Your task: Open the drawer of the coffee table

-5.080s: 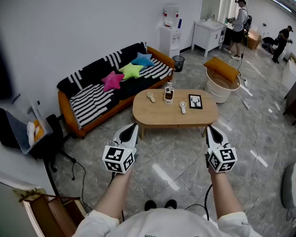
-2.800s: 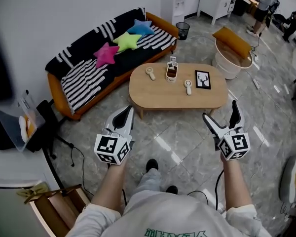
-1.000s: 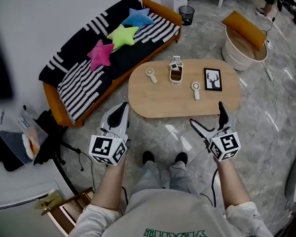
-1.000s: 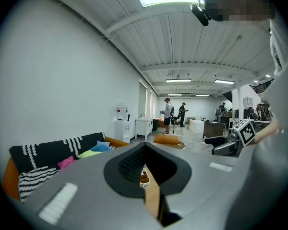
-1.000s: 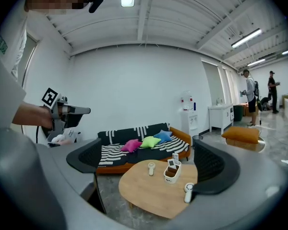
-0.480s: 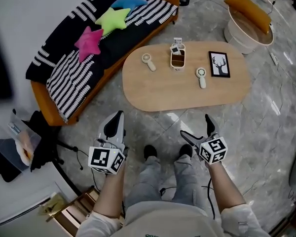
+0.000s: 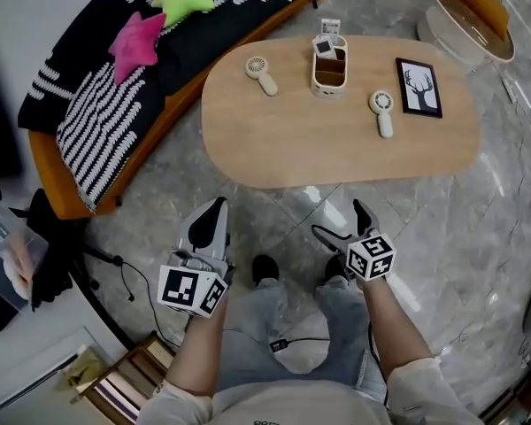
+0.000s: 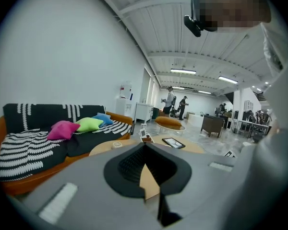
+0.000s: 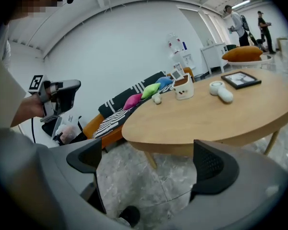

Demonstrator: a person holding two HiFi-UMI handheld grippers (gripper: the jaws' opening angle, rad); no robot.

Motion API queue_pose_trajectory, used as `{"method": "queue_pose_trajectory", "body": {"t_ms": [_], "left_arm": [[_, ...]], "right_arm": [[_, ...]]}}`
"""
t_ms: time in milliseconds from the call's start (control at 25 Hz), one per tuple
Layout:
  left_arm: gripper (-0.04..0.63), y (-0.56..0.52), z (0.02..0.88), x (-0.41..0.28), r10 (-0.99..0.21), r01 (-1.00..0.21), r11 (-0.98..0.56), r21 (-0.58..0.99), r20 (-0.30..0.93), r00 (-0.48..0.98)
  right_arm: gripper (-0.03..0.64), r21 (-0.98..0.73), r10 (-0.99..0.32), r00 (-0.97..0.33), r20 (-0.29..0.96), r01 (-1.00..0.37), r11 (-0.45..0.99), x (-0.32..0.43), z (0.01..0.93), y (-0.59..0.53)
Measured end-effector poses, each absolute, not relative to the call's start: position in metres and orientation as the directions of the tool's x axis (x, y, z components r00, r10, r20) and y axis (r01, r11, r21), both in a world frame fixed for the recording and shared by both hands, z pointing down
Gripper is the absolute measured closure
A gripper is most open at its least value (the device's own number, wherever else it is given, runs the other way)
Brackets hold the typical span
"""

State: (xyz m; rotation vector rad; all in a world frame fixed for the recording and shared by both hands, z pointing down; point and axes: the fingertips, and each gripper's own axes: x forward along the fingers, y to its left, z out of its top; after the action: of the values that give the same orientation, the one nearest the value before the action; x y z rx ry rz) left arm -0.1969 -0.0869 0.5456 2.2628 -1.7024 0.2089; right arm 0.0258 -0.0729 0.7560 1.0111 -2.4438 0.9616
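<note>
The oval wooden coffee table [image 7: 336,140] fills the upper middle of the head view. I see no drawer front in any view; the right gripper view shows only the top and its near edge [image 9: 206,143]. My left gripper [image 7: 218,206] is shut with nothing in it, held above the floor short of the table's left end. In its own view the closed jaws [image 8: 145,148] point at the table [image 8: 187,146]. My right gripper [image 7: 341,222] is open and empty, just short of the table's near edge. Its own view shows both fingers wide apart [image 9: 149,164].
On the table stand a holder box [image 7: 328,65], two small hand fans [image 7: 262,73] [image 7: 382,113] and a framed deer picture [image 7: 419,87]. A striped sofa [image 7: 88,122] with star cushions [image 7: 137,38] is behind at left. A round tub [image 7: 473,7] sits at far right.
I have walked up to the table, which now lies close below. Both grippers have dropped lower. The right gripper, shut at first, has opened; the left has stayed shut.
</note>
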Motion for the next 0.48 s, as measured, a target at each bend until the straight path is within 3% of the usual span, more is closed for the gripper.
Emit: {"method": "queue_pose_trajectory", "body": {"t_ms": [280, 360, 480], "left_arm": [[0.597, -0.100, 0.602, -0.200, -0.922, -0.953, -0.272, 0.133, 0.247, 0.298], [0.597, -0.102, 0.613, -0.202, -0.924, -0.952, -0.280, 0.125, 0.234, 0.303], [0.597, -0.104, 0.628, -0.204, -0.924, -0.950, -0.292, 0.108, 0.225, 0.309]], "right_arm": [[0.029, -0.555, -0.480, -0.732, 0.484, -0.681, 0.479, 0.004, 0.862, -0.092], [0.040, -0.693, -0.506, -0.777, 0.374, -0.597, 0.404, -0.001, 0.879, -0.104], [0.086, -0.903, -0.594, -0.792, 0.140, -0.349, 0.253, 0.004, 0.895, -0.123]]}}
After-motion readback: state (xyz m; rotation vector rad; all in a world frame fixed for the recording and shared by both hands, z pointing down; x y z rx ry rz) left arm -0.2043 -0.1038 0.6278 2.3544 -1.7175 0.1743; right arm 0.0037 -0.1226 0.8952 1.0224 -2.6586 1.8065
